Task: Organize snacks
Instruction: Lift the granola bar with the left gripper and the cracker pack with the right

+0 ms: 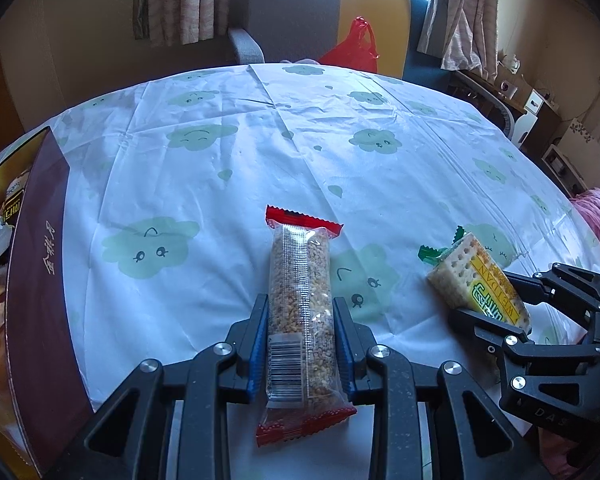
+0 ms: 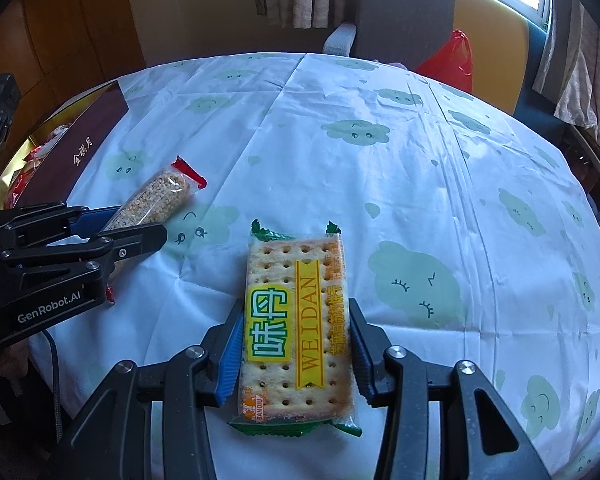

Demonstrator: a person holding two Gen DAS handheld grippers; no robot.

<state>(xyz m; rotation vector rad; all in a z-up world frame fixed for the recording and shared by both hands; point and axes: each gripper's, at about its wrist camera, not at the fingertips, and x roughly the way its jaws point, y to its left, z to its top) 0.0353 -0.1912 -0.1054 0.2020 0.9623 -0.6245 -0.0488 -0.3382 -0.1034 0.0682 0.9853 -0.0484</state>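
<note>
Currently, from the left wrist view, my left gripper (image 1: 301, 316) is closed on a grain bar (image 1: 302, 312), its blue pads pressed to both long sides of the clear, crinkly, red-ended wrapper, above the tablecloth (image 1: 220, 168). A maroon gift box (image 1: 40, 280) stands at the left, open, with several wrapped snacks already inside, so sorting looks partly done. My right gripper (image 1: 488, 300) shows at the far right.

From the right wrist view, my right gripper (image 2: 296, 336) is clamped on a flat, rectangular cracker packet (image 2: 296, 328), glossy film with green crimped ends, held over the cloth. Both items remain to be placed; I judge the box (image 2: 80, 148), well to the left, their destination. No other loose snacks are visible on the thin, creased, cloud-printed plastic.
</note>
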